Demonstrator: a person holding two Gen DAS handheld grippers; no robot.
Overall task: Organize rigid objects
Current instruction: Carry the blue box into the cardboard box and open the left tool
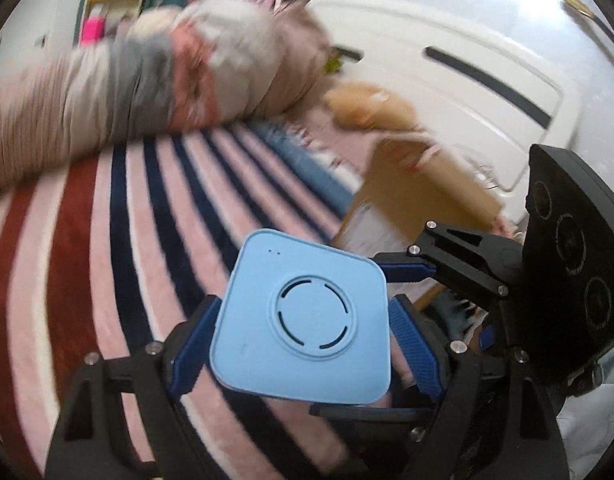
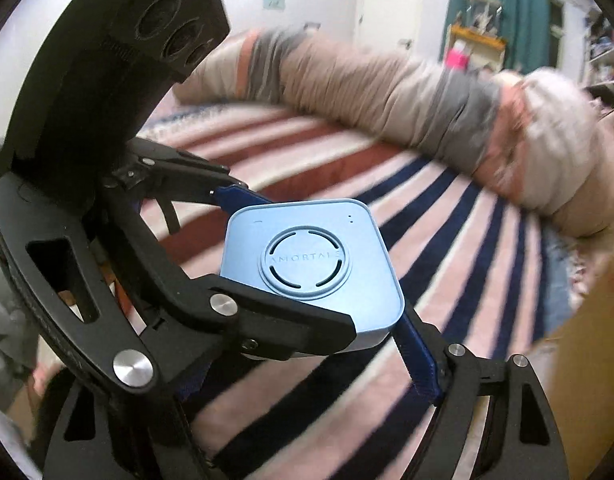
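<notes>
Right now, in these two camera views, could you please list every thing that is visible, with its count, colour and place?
Square device: one, light blue, held above the blanket between both grippers.
Striped blanket: one, pink, white, dark red and navy, under the device.
Rolled bedding: one, beige and grey, blurred, along the blanket's far edge.
Cardboard box: one, brown, right of the blanket.
Curtain: one, teal, background.
Left gripper: black with blue pads, shut on the device.
Right gripper: black with blue pads, also clamping it.
</notes>
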